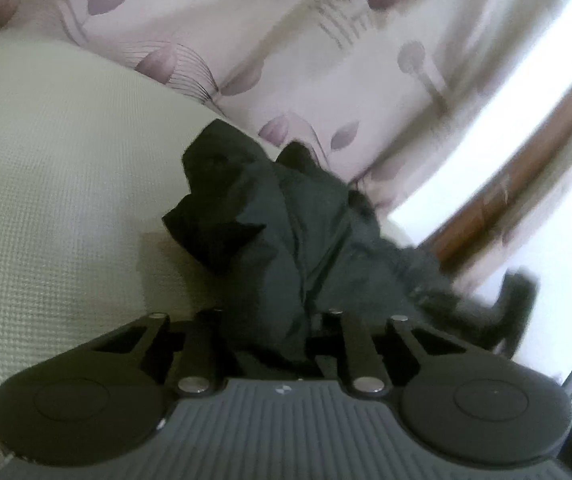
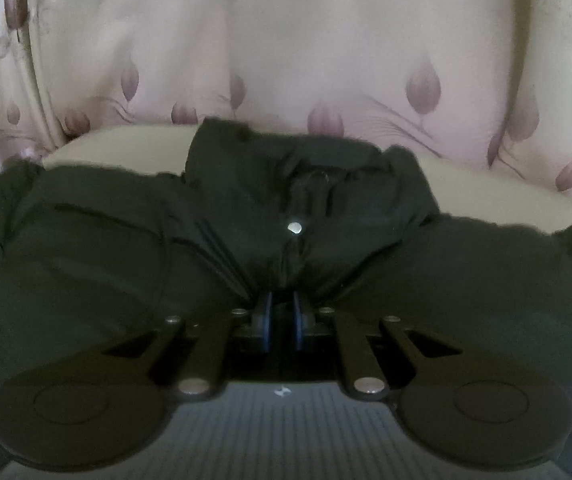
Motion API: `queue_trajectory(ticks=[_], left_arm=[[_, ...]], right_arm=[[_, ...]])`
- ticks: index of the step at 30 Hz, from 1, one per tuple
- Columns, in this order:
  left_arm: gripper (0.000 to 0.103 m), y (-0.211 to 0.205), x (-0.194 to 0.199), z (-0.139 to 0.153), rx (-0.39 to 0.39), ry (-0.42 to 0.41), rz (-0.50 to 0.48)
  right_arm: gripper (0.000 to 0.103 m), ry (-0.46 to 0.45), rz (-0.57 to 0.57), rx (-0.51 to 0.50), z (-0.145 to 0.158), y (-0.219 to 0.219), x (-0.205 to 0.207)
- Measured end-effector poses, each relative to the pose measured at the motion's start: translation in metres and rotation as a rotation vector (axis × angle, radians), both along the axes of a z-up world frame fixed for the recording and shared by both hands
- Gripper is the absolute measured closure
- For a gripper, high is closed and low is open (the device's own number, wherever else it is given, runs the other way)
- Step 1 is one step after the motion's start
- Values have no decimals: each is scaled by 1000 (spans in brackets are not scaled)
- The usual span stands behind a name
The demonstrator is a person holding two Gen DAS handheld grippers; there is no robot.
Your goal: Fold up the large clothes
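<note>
One dark jacket lies spread on the cream bed, just below the flowered curtain. Two tools in play: the left tool is clenched on bunched jacket cloth, and the right tool pinches its front fold below one silver snap.

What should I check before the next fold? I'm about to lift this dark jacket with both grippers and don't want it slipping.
1. Left gripper shut on dark jacket: ok.
2. Right gripper pinching fabric at the front seam: ok.
3. Jacket spread flat: not ok, bunched in the left wrist view.
4. Silver snap clear of the grip: ok.
5. Cream bed surface free for folding: ok on visible part.
6. Sleeve positions: cannot tell.
</note>
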State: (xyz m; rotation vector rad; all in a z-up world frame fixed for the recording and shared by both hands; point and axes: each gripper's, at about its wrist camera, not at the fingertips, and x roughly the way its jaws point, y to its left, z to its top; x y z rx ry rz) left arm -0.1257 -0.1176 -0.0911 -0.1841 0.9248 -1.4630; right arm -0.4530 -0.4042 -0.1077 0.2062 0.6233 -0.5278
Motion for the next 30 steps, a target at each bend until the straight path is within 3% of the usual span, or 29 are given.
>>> queue_trajectory(ticks=[7, 11, 13, 17, 20, 23, 30], left_arm=[[84, -18, -25, 77, 63, 43, 29], [84, -46, -46, 121, 125, -8, 19], [84, -59, -58, 137, 151, -47, 8], [84, -75, -85, 159, 185, -98, -17], [84, -86, -101, 167, 210, -109, -21], [84, -102, -120, 177, 234, -118, -17], [84, -161, -193, 198, 284, -148, -73]], right_arm=[[93, -81, -16, 34, -14, -7, -5], [93, -113, -20, 86, -9, -12, -12], [92, -193, -39, 173, -2, -19, -28], [90, -303, -78, 175, 17, 3, -76], [91, -255, -27, 142, 14, 33, -97], [91, -216, -11, 113, -4, 46, -98], [92, -274, -37, 233, -18, 38, -84]])
